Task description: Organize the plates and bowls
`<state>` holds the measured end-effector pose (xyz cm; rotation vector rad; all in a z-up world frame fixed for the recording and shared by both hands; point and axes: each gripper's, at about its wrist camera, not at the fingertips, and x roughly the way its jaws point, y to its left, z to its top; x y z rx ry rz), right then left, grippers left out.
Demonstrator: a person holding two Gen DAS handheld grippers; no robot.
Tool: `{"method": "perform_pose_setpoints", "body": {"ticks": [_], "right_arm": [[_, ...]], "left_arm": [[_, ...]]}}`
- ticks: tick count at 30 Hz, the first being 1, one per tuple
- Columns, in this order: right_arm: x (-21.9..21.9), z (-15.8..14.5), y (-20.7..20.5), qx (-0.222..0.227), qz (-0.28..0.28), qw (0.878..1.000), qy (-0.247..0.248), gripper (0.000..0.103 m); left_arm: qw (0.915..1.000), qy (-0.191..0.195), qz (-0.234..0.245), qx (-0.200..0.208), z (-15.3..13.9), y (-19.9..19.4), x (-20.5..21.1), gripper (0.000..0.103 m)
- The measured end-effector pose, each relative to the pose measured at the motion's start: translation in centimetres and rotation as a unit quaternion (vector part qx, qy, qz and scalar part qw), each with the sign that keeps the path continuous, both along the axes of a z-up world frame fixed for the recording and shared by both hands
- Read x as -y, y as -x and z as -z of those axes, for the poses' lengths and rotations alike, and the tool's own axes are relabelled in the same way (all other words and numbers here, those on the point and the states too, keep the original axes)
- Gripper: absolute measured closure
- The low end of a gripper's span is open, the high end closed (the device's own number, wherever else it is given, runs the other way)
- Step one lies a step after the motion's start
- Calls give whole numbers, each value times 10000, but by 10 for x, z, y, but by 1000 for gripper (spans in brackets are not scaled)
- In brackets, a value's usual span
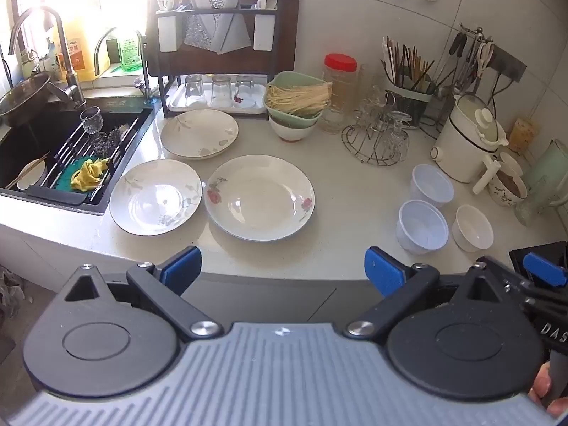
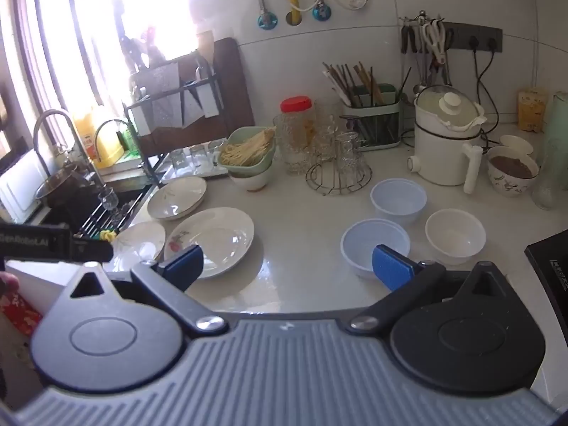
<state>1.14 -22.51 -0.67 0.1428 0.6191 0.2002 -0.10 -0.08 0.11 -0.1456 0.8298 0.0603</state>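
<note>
Glossy round plates (image 1: 261, 197) lie flat; both hand-held grippers (image 1: 283, 271) (image 2: 287, 266) gape wide, empty.

I stood at a pale glossy stone countertop (image 1: 340, 191) beneath white tiled walls (image 1: 426, 35); glaring daylight poured through the barred window (image 2: 106, 17) above the black sink (image 1: 21, 142).

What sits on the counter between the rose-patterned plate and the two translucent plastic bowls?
Nothing: bare white countertop separates the rose-patterned plate from the plastic bowls, in both wrist views.
</note>
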Motion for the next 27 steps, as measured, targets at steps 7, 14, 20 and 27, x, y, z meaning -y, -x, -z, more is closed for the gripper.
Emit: {"method": "perform_pose_setpoints", "body": {"ticks": [7, 14, 20, 27], "right_arm": [[-9, 2, 2, 84, 41, 9997, 214, 0], [-1, 1, 1, 58, 55, 9999, 72, 0], [-2, -1, 3, 142, 133, 9997, 142, 0], [0, 0, -2, 56, 239, 9997, 75, 0]], "left_arm": [[9998, 25, -138, 154, 5, 11, -8, 3], [9998, 144, -102, 124, 3, 14, -3, 3], [9993, 289, -194, 119, -1, 5, -9, 3], [9989, 381, -247, 116, 3, 0, -15, 3]]}}
